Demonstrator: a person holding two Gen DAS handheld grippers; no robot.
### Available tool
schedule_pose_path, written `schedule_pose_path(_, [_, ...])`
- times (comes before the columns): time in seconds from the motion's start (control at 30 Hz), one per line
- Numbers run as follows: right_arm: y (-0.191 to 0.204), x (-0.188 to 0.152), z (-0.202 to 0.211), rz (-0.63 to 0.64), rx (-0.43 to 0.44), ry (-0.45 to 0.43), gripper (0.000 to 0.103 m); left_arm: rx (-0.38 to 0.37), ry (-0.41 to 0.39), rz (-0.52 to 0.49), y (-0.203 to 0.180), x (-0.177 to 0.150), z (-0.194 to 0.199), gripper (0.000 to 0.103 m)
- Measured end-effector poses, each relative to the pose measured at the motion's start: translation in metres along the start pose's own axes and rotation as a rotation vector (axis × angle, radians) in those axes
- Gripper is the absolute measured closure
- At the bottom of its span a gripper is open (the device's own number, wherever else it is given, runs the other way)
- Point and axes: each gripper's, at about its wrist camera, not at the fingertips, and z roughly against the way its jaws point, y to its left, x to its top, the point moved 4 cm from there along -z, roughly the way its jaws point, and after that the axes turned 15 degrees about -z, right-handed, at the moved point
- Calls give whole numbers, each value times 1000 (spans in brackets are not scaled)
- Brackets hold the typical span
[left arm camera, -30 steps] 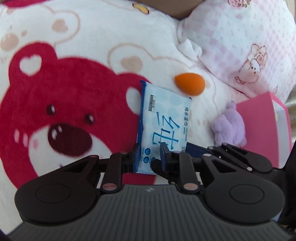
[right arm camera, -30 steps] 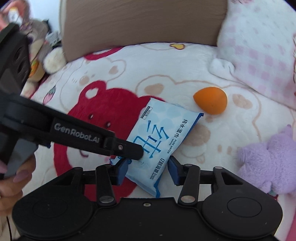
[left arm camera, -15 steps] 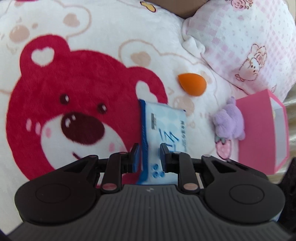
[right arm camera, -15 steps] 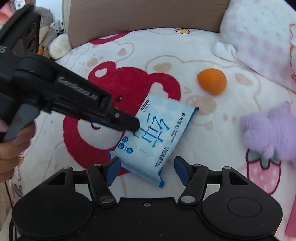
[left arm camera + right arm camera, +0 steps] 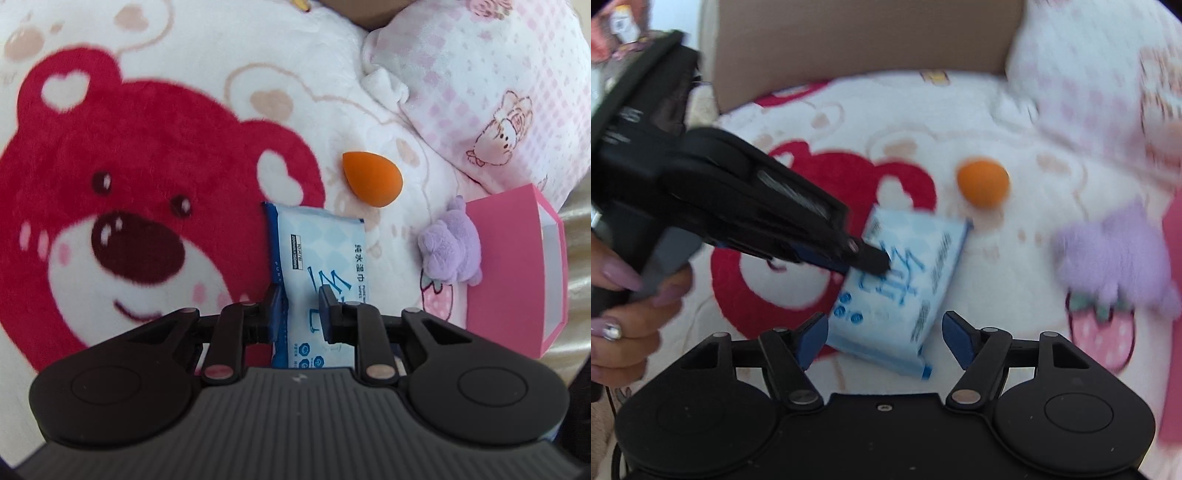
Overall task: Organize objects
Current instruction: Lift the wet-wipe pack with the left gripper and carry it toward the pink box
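A light blue pack of wet wipes [image 5: 317,251] is above the bear-print blanket [image 5: 147,110], and my left gripper [image 5: 299,306] is shut on its near left part. In the right wrist view the same pack [image 5: 908,280] hangs from the left gripper's fingertips [image 5: 875,260]. My right gripper [image 5: 884,336] has its jaws opening. The pack's lower end lies between its blue pads without touching them. An orange egg-shaped sponge [image 5: 371,177] and a purple plush toy [image 5: 452,243] lie to the right of the pack.
A pink open box [image 5: 513,266] stands at the right beside the plush. A pink checked pillow [image 5: 480,74] fills the far right. A brown cardboard box [image 5: 864,33] stands at the back. A person's hand [image 5: 628,302] holds the left gripper's handle.
The right gripper's jaws have let go of the pack and spread wide. The left gripper has kept its hold, and the pack now sits further from the orange sponge.
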Motion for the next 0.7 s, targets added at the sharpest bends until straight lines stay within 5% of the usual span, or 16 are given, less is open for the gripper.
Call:
schedule_pose_path(0.3, [5, -3, -23, 9, -42, 17, 21, -33, 10, 28, 0, -2, -3, 83])
schedule_pose_path(0.47, [-2, 0, -27, -16, -87, -18, 39, -22, 5, 7, -8, -5, -5, 83])
schedule_pose_path(0.7, [2, -9, -9, 35, -110, -51, 45, -42, -14, 0, -20, -17, 2, 81])
